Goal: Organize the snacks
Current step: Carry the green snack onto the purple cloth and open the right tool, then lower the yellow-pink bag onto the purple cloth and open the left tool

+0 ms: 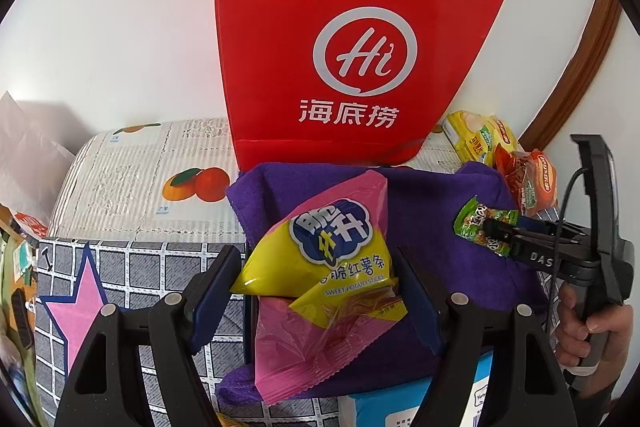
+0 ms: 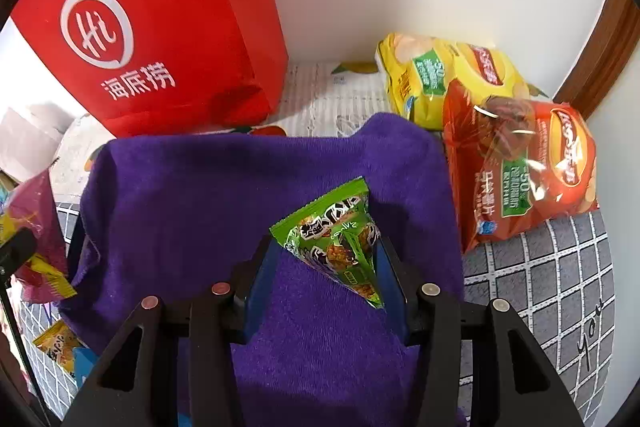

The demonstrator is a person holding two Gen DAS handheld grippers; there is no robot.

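Observation:
My left gripper is shut on a pink and yellow sweet potato stick bag, held above the purple towel. My right gripper is shut on a small green snack packet over the same towel; it also shows in the left wrist view with the green packet. A tall red paper bag stands behind the towel against the wall, also seen in the right wrist view.
A yellow chip bag and an orange-red chip bag lie right of the towel. A small yellow packet lies at lower left. A grey checked cloth with a pink star covers the table. White wall behind.

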